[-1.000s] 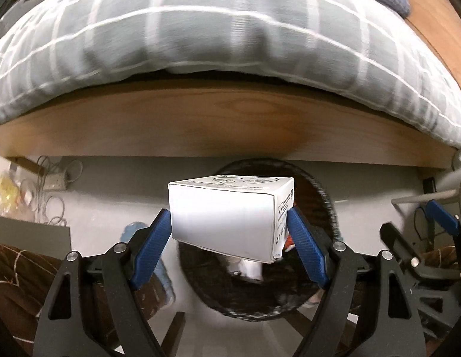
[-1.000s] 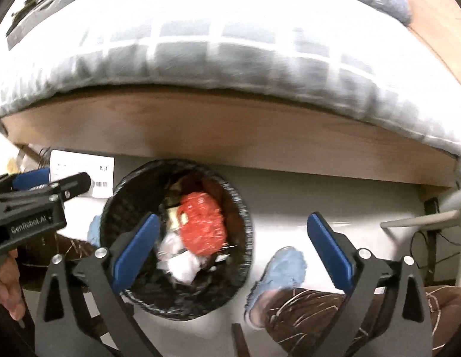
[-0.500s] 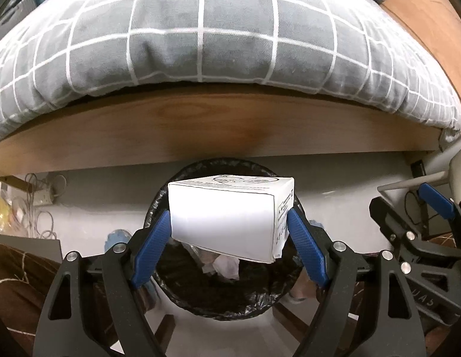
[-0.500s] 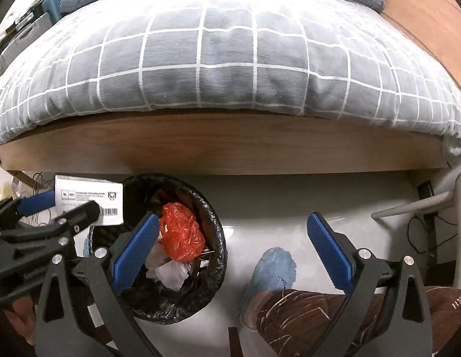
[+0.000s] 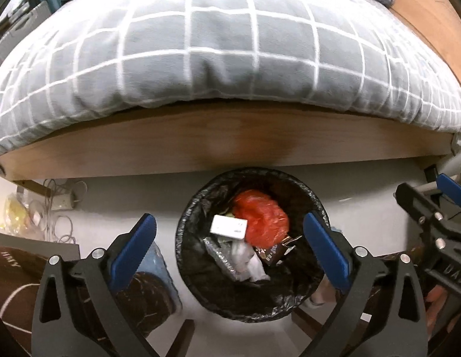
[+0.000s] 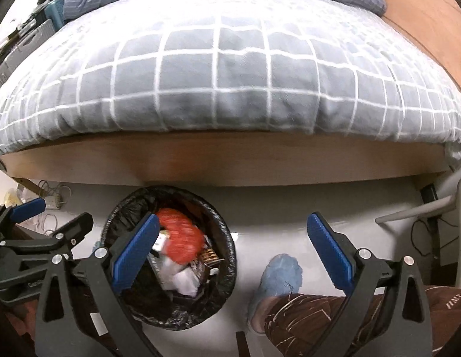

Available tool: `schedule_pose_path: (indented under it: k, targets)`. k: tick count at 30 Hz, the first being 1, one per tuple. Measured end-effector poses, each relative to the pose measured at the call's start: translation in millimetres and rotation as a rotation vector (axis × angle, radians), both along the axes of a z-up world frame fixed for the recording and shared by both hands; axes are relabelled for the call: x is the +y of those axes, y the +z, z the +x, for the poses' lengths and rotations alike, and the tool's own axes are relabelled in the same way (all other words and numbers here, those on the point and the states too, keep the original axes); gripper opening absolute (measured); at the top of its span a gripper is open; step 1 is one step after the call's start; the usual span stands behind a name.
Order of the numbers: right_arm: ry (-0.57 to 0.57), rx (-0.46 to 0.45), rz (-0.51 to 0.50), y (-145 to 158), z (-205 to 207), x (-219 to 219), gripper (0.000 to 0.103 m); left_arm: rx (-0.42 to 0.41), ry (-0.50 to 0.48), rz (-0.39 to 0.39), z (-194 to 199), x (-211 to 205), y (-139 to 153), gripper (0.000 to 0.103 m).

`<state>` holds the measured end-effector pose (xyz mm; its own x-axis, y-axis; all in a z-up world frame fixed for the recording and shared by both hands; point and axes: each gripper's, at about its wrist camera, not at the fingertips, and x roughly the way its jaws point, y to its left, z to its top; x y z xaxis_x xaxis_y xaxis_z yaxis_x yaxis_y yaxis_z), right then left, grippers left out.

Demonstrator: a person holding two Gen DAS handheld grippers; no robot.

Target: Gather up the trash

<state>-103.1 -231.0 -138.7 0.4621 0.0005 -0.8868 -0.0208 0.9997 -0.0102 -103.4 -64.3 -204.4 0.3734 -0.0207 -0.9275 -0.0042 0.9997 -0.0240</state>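
Jaws of the left gripper (image 5: 229, 232) have just been opening and are standing spread and empty above the black-lined trash bin (image 5: 183, 238), where the white box (image 5: 229, 226) is lying beside a red bag (image 5: 261, 220). Right gripper (image 6: 230, 238) jaws are also spread, holding nothing.

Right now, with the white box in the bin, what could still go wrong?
1. The trash bin looks quite full: the white box lies on top beside the red bag, so more trash might slide off.
2. The left gripper, whose jaws have just opened with nothing between them, hangs over the rim; dipping could snag the black liner.
3. The person's slippered foot is near the bin and might knock it.
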Motion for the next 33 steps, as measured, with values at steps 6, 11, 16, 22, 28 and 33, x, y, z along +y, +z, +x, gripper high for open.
schedule_pose_path:
  k: [6,11,16,22,28,33]
  targets:
    - [0.021,-0.075,0.019,46.8,-3.9,9.5,0.095,-0.076,0.039,-0.002,-3.6,20.9,47.6,0.097]
    - [0.018,-0.131,0.037,89.6,-13.7,10.8,0.095,-0.166,0.050,0.006,-12.5,29.1,96.0,0.097]
    - [0.012,-0.192,0.023,124.0,-33.1,10.5,0.095,-0.242,0.045,-0.004,-32.0,31.7,141.4,0.097]
    - [0.013,-0.239,0.011,147.2,-61.4,10.3,0.095,-0.282,0.040,-0.024,-60.3,35.0,171.2,0.097]
    - [0.018,-0.256,-0.013,155.7,-83.5,14.3,0.095,-0.298,0.025,-0.041,-89.7,34.8,181.7,0.097]
    - [0.002,-0.255,-0.016,156.0,-89.1,14.0,0.095,-0.300,0.018,-0.038,-98.3,32.8,183.2,0.097]
